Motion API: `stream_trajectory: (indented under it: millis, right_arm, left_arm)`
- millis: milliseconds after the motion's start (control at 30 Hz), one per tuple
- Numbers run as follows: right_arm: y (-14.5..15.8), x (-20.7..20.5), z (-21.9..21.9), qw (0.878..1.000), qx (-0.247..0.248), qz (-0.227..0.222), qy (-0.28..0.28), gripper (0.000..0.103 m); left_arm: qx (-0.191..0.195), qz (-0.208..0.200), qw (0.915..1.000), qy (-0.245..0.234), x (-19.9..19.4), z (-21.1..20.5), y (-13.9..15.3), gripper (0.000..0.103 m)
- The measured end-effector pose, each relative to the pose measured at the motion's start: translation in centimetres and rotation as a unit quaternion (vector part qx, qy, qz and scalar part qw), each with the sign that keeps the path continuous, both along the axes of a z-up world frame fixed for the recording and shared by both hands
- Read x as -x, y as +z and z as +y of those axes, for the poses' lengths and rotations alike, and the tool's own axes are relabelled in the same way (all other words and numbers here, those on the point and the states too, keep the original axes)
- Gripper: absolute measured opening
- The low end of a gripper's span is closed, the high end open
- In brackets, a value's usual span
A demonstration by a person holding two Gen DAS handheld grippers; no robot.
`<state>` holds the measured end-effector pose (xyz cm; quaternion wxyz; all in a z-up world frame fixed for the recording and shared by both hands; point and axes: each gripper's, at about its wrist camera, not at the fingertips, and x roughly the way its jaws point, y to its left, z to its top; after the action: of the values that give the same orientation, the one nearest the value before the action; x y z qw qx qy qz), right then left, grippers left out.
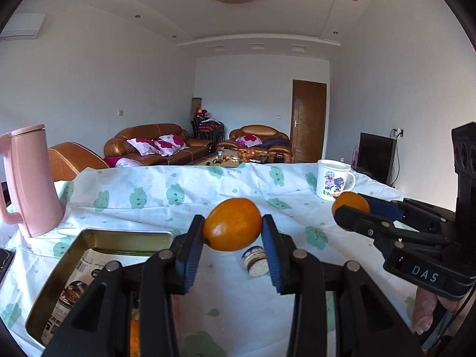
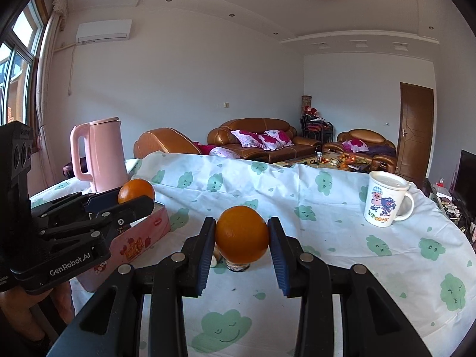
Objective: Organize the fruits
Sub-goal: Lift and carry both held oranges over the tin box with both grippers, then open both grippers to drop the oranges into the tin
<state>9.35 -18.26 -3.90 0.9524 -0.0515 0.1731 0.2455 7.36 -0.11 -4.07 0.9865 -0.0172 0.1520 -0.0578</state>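
My left gripper (image 1: 232,229) pinches an orange (image 1: 232,224) above the table | my right gripper (image 2: 242,238) pinches a second orange (image 2: 241,234) | open tin (image 1: 98,239) near-left edge | small jar (image 1: 255,260) lying beneath | mug (image 2: 386,203) far-right | pink kettle (image 2: 99,156) far-left corner

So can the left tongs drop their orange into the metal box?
Probably yes: the left tongs hold the round orange just right of the open rectangular metal box, nothing between.

The left gripper (image 1: 232,229) clamps an orange (image 1: 232,223) above a cloud-print tablecloth (image 1: 184,190); at right, the right gripper (image 1: 352,208) grips a second orange (image 1: 348,201). A paper-lined metal tin (image 1: 89,239) lies near left, a pink kettle (image 1: 28,181) behind it.
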Motion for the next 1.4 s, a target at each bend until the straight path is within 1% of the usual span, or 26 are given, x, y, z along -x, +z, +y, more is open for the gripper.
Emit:
stream_trajectory:
  millis: [200,333,467,567,633,700,867,933,1000,1033,1067,1100,1133,1200,1267,1300,1367,1400]
  right_arm:
    - [0.5,-1.0,5.3,0.998,0.009,0.017,0.052,0.038]
    - [0.3,-1.4,9.0,0.995,0.009,0.036,0.092,0.038]
    - [-0.5,-1.8,12.6,0.991,0.015,0.057,0.123,0.038]
    - [-1.4,-2.1,15.1,0.987,0.029,0.074,0.138,0.038]
    - [-2.1,-2.1,16.4,0.985,0.042,0.079,0.145,0.038]
    - [-2.8,-2.1,17.5,0.983,0.055,0.086,0.151,0.038]
    - [-4.1,-2.6,19.2,0.98,0.079,0.105,0.15,0.038]
    - [-4.5,-2.9,19.3,0.979,0.083,0.115,0.148,0.038]
    - [-4.8,-3.0,19.4,0.977,0.086,0.125,0.151,0.039]
    - [-4.8,-2.9,19.3,0.977,0.086,0.123,0.15,0.041]
    - [-4.6,-2.7,19.0,0.978,0.087,0.117,0.147,0.051]
    - [-4.3,-2.4,18.5,0.98,0.085,0.11,0.146,0.059]
    - [-4.0,-2.1,17.8,0.98,0.082,0.102,0.148,0.059]
    - [-3.3,-1.7,15.9,0.983,0.078,0.084,0.14,0.059]
    - [-2.8,-1.7,13.2,0.987,0.075,0.072,0.119,0.059]
    - [-2.6,-2.1,11.7,0.989,0.075,0.07,0.104,0.059]
    - [-2.5,-3.3,8.8,0.993,0.088,0.064,0.053,0.059]
    - [-2.6,-4.1,7.3,0.994,0.086,0.067,0.029,0.059]
  left_arm:
    - [-0.001,0.02,0.9977,0.064,1.4,5.9,0.1,0.04]
    - [0.007,0.041,0.9936,0.105,2.4,9.9,-0.6,0.04]
    - [0.017,0.06,0.9891,0.133,3.2,12.6,-1.5,0.04]
    - [0.023,0.078,0.9871,0.138,3.3,13.6,-2.1,0.04]
    - [0.026,0.087,0.9871,0.132,3.5,13.8,-2.5,0.04]
    - [0.019,0.096,0.9865,0.132,3.6,13.8,-2.8,0.04]
    - [0.018,0.126,0.9835,0.129,3.2,14.2,-4.1,0.041]
    - [0.016,0.122,0.9836,0.132,3.3,14.2,-3.9,0.041]
    - [0.016,0.119,0.9828,0.141,3.4,14.2,-3.8,0.045]
    - [0.017,0.118,0.9823,0.145,3.4,14.3,-3.8,0.054]
    - [0.021,0.111,0.9828,0.145,3.6,14.4,-3.6,0.066]
    - [0.023,0.103,0.9835,0.147,3.8,14.3,-3.4,0.069]
    - [0.024,0.096,0.9839,0.149,4.0,14.2,-3.2,0.073]
    - [0.028,0.084,0.9855,0.144,4.1,13.8,-2.6,0.073]
    - [0.028,0.074,0.9877,0.135,4.1,13.0,-2.0,0.074]
    - [0.026,0.07,0.9888,0.129,4.0,12.3,-1.8,0.076]
    - [0.023,0.062,0.9915,0.112,3.7,10.8,-1.3,0.083]
    - [0.021,0.058,0.9927,0.104,3.4,9.9,-1.1,0.084]
